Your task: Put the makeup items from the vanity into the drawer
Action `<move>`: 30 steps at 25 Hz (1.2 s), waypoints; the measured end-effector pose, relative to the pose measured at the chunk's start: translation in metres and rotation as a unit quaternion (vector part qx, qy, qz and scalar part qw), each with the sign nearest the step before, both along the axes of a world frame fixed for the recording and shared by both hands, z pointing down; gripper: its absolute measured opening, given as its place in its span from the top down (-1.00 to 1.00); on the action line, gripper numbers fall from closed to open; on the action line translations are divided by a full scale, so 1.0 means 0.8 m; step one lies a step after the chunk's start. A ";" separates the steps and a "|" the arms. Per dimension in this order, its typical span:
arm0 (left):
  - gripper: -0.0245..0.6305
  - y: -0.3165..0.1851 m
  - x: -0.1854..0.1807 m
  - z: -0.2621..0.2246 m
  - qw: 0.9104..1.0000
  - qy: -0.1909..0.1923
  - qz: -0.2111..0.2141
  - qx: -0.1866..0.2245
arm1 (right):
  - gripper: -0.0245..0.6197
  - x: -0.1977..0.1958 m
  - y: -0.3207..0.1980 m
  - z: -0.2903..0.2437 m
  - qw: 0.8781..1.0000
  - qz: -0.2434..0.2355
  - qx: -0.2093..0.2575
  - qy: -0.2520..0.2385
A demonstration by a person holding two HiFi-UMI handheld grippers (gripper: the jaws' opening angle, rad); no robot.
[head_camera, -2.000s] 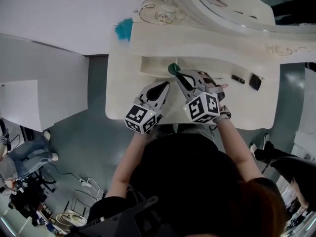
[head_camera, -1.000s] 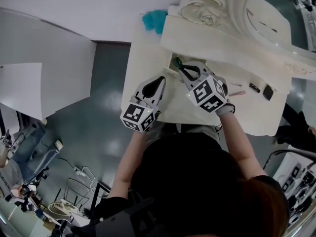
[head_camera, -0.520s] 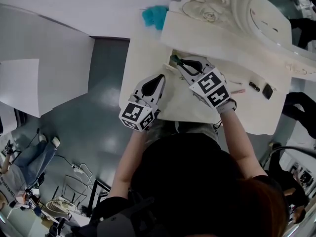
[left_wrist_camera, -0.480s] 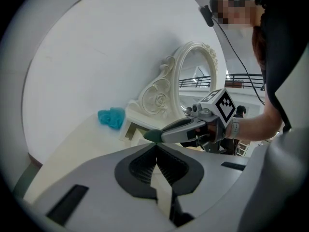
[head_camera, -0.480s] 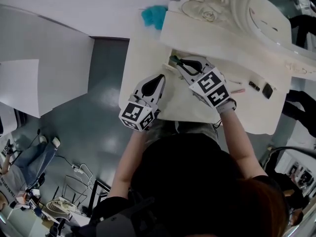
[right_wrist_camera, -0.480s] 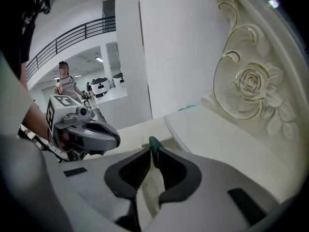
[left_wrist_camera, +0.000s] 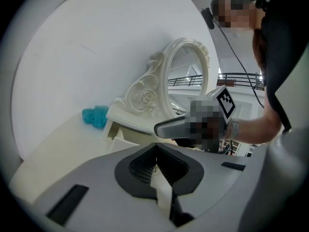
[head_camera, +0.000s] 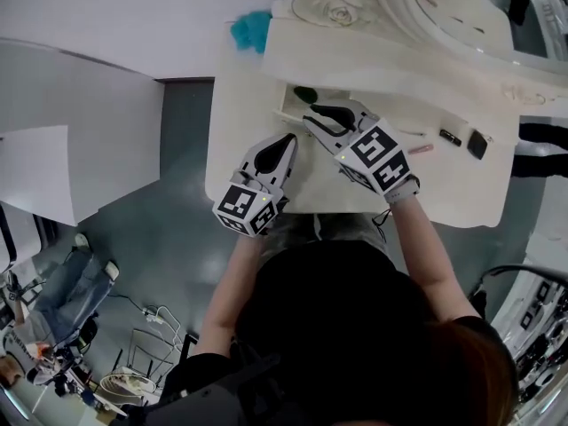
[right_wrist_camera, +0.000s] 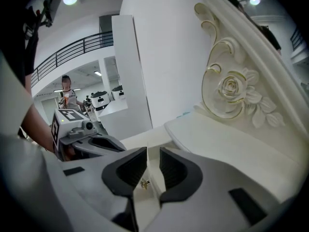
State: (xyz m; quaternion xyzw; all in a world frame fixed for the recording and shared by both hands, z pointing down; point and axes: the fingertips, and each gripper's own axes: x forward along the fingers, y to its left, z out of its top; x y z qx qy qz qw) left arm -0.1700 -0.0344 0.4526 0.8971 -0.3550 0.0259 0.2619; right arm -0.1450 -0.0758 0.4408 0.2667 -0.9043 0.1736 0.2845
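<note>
While a green item (head_camera: 305,94) lies in the drawer (head_camera: 282,105), our right tool (head_camera: 311,117) above it has just been opening, empty. Our left tool (head_camera: 287,142) is closed, empty. Well right of the drawer, a pink stick (head_camera: 420,149) and a black case (head_camera: 479,144) lie on the worktop (head_camera: 426,185). They look light, hard and slippery, so we would grip each mid-body.

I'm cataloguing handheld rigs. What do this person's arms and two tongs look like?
The left tongs and right tongs are pale grey tapering shells with black ribbed pads. Each carries a white cube of black square markers. The right tongs' jaws have just been opening, with nothing between them. The person wears a black top and a pale wristband on the right.
</note>
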 end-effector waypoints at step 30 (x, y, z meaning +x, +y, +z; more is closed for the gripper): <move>0.88 0.065 0.265 0.018 0.966 -0.007 0.258 -0.029 | 0.80 0.264 0.108 0.019 0.981 0.193 -0.014 -0.024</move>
